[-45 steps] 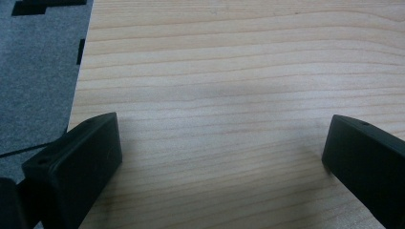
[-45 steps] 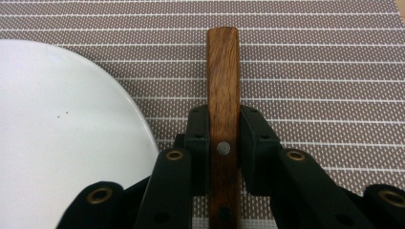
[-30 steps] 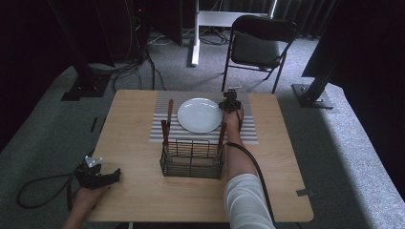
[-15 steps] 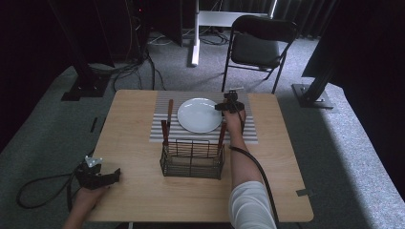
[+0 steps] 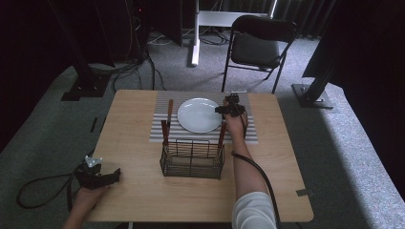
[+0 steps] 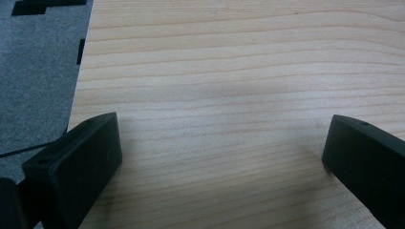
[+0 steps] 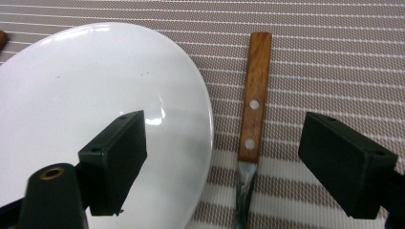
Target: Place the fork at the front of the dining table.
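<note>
Laying a place setting at a wooden table, a person works from the near side with a gripper in each hand. The white plate sits on a striped placemat. To the right of the plate, just beside its rim, a wooden-handled knife lies flat on the mat, and the right gripper hangs over it with its jaws spread wide, having just opened; the knife is below the gap, with neither pad touching it. On the plate's left lies another wooden-handled utensil. Nearer the person than the plate stands a wire basket. Well to the near left of the plate, at the table's corner, the left gripper rests with jaws apart over bare wood, holding nothing.

The release of the knife looks complete. The next move, by this reading, calls for lifting the right gripper clear without nudging the handle against the plate, then turning toward the basket for whatever remains there.
</note>
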`<state>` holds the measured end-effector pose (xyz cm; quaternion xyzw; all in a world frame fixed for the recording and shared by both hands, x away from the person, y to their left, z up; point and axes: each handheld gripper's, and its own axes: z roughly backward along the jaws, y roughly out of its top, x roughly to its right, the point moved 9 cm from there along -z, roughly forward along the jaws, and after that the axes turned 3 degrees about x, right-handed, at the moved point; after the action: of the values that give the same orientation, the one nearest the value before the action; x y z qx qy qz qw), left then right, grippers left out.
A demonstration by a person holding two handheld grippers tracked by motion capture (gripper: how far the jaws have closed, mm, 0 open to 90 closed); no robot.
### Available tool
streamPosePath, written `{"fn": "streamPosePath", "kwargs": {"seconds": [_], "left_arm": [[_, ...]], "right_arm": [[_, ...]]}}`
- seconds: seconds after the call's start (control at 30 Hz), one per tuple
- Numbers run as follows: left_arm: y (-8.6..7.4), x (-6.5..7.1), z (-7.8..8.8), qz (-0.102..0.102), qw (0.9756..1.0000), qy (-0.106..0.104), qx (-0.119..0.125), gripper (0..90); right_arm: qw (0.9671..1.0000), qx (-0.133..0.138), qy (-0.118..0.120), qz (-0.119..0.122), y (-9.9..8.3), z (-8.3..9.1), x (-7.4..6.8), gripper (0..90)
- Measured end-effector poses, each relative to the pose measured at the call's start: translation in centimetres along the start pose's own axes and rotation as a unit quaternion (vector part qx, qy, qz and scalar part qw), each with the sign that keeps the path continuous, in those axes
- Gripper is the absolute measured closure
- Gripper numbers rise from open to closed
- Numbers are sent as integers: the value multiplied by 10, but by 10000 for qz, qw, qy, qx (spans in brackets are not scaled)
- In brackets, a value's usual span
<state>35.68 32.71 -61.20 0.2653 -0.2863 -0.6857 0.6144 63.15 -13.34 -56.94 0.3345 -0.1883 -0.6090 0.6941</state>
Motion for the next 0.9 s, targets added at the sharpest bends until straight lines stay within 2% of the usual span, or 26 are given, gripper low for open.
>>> {"fn": "streamPosePath", "kwargs": {"seconds": [0.3, 0.63, 0.9], "left_arm": [[0, 0, 0, 0, 10000, 0, -3, 0], [0, 0, 0, 0, 10000, 1, -3, 0], [0, 0, 0, 3, 10000, 1, -2, 0]], "right_arm": [[9998, 124, 151, -87, -13, 22, 2, 165], [9997, 233, 101, 39, -26, 45, 10, 165], [9992, 339, 180, 127, -37, 60, 11, 165]]}}
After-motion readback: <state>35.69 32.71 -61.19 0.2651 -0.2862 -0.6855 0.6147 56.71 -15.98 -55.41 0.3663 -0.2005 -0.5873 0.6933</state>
